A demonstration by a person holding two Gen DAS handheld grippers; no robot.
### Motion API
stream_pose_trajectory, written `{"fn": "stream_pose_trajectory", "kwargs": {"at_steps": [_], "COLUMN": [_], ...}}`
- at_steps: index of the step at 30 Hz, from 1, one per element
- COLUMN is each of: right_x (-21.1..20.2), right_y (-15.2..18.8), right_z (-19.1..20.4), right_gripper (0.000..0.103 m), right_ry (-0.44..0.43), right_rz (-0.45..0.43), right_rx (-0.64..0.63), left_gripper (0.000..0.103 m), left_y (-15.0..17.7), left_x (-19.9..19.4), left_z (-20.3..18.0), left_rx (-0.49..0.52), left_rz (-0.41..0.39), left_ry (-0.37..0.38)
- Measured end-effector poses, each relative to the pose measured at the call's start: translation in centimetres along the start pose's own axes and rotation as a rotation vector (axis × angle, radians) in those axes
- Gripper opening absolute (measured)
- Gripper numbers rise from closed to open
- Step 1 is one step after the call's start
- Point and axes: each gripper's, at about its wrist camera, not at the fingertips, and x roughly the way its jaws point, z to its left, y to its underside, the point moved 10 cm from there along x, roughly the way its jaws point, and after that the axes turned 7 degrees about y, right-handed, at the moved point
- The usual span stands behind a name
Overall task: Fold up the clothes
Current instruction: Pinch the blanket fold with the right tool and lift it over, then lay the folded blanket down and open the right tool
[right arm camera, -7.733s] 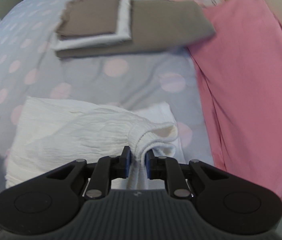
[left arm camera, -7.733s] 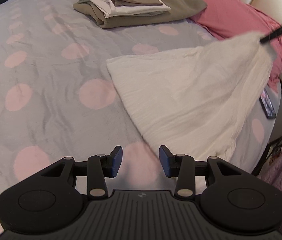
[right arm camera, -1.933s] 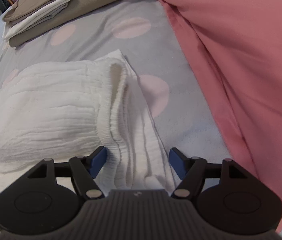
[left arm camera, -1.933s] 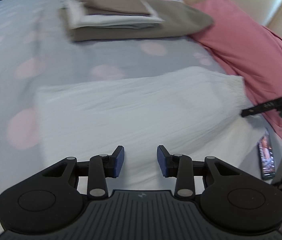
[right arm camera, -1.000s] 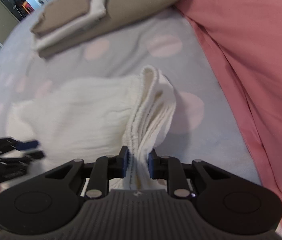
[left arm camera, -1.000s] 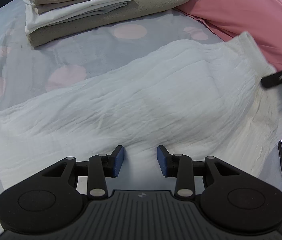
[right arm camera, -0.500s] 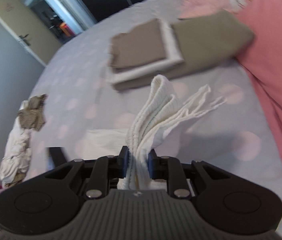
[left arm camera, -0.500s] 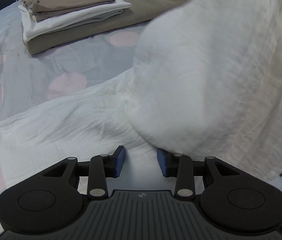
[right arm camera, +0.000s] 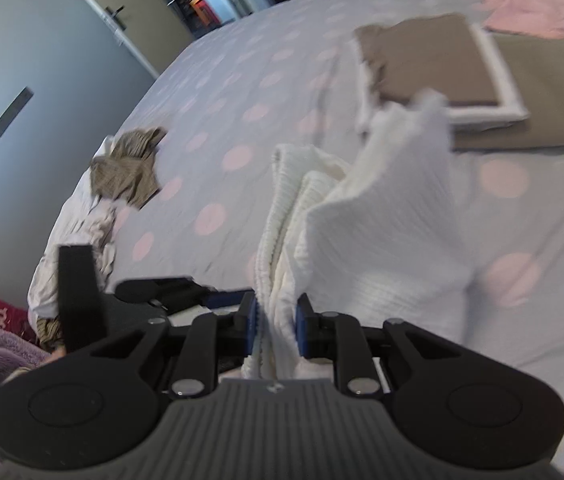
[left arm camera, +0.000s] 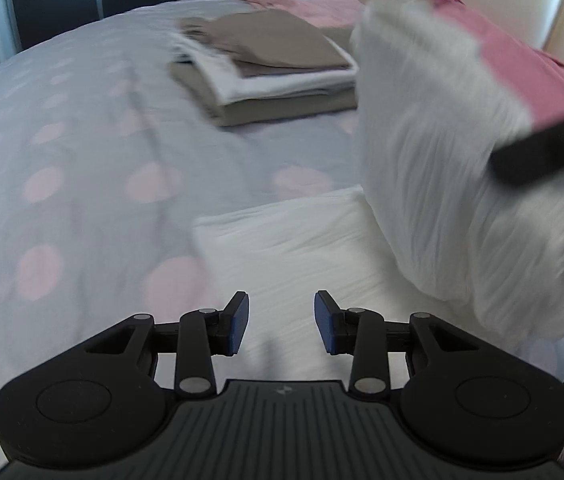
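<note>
the right gripper [right arm camera: 276,316] is pinching a thick bunch of the white garment [right arm camera: 366,232], with its jaws pressed close on the ribbed edge; this end is lifted above the bed [right arm camera: 242,92] and hangs in folds, while the other part of the garment lies flat on the bed, just in front of the left gripper [left arm camera: 281,322]; the left gripper is spread and holds nothing, and it hovers over the flat near part of the cloth.

about progress, i judge that the task is partly done; a neat stack of folded clothes [left arm camera: 270,68] lies on the far side of the bed, next to a pink cover [left arm camera: 522,64]; the white garment seems to be in the middle of one fold, the lifted end going over the flat part, so it is not finished; on the left edge of the bed, in the right wrist view, a crumpled pile of clothes [right arm camera: 122,176] waits, so more pieces are left.

some things are hard to see; the lifted cloth is blurred in the left wrist view, and it hides the bed behind it; the right gripper shows there only as a dark bar, cut off at the right border; how many layers the garment has, i cannot tell; the near edge under the left gripper is also hidden.
</note>
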Motion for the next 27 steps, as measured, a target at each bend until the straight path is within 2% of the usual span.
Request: {"fn": "stream_pose_trajectory", "kwargs": {"at_steps": [6,14,17,19,24,27], "right_x": [6.0,12.0,12.3,11.7,8.4,6.8], "right_y": [2.7,5.6,5.9,5.9,5.0,4.7], "right_z": [2.5,3.3,3.4,3.9,4.8,4.0], "right_gripper": [0.022,0.022,0.028,0.038,0.039,0.038], "right_ry": [0.006,0.098,0.102,0.088,0.059,0.109], "right_rz": [0.088,0.161,0.155,0.144,0.056,-0.005], "right_rx": [-0.008,-0.052,-0.053,-0.059,-0.054,-0.072], "left_gripper": [0.034,0.034,0.034,0.034,0.034,0.034], "left_y": [1.9,3.2,3.7,4.0,4.0,3.9], "left_x": [-1.8,-1.6,-1.3,-1.3,-1.5,-1.8], "left_z": [2.9,3.7,3.8,3.8,3.8,3.5], "left_rx": [-0.052,-0.075,-0.086,-0.09,-0.095,-0.104], "left_rz": [-0.024,-0.026,-0.02,-0.02,-0.033,-0.047], "left_ry": [-0.005,0.017,0.026,0.031,0.032,0.033]}}
